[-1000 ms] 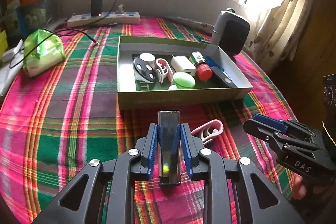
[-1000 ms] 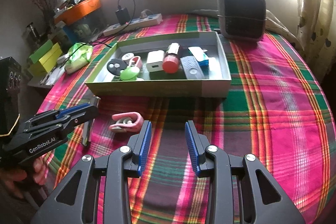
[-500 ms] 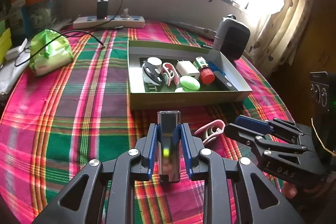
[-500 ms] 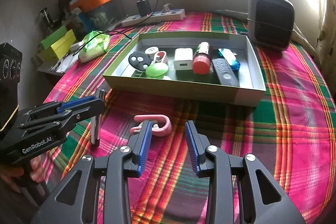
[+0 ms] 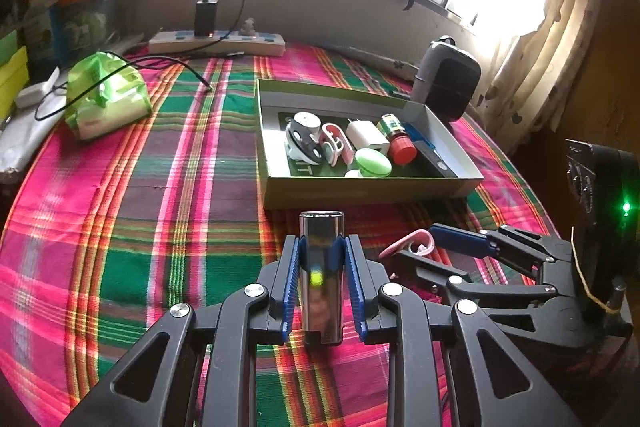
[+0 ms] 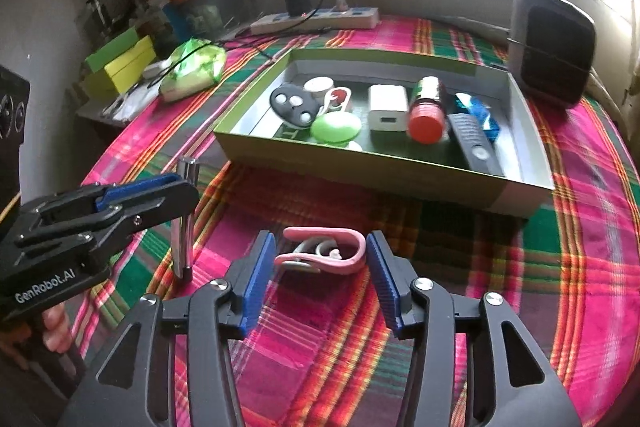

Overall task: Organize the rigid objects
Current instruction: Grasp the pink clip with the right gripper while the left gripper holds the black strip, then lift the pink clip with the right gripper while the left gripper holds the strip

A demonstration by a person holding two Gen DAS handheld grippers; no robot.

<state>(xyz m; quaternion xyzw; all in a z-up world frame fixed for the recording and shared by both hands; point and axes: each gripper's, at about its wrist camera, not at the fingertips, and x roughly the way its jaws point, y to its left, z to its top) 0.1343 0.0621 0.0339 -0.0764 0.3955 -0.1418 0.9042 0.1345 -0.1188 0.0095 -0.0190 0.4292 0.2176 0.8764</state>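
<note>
My left gripper (image 5: 322,251) is shut on a shiny metal lighter-like bar (image 5: 321,275), held above the plaid cloth in front of the green box (image 5: 360,193). The bar also shows in the right wrist view (image 6: 183,227), hanging from the left gripper (image 6: 176,193). My right gripper (image 6: 320,255) is open with its fingers on either side of a pink clip (image 6: 324,255) lying on the cloth; the clip also shows in the left wrist view (image 5: 412,243). The box (image 6: 400,171) holds a key fob, white charger, green disc, red-capped bottle and remote.
A small grey heater (image 6: 550,43) stands behind the box at the right. A green packet (image 5: 106,99) and a power strip with charger (image 5: 216,41) lie at the back left. Green boxes (image 6: 120,63) sit beyond the table's left edge.
The right gripper moved forward and left and opened wider, so its fingers now flank the pink clip. The left gripper lifted back a little, still holding the bar.
</note>
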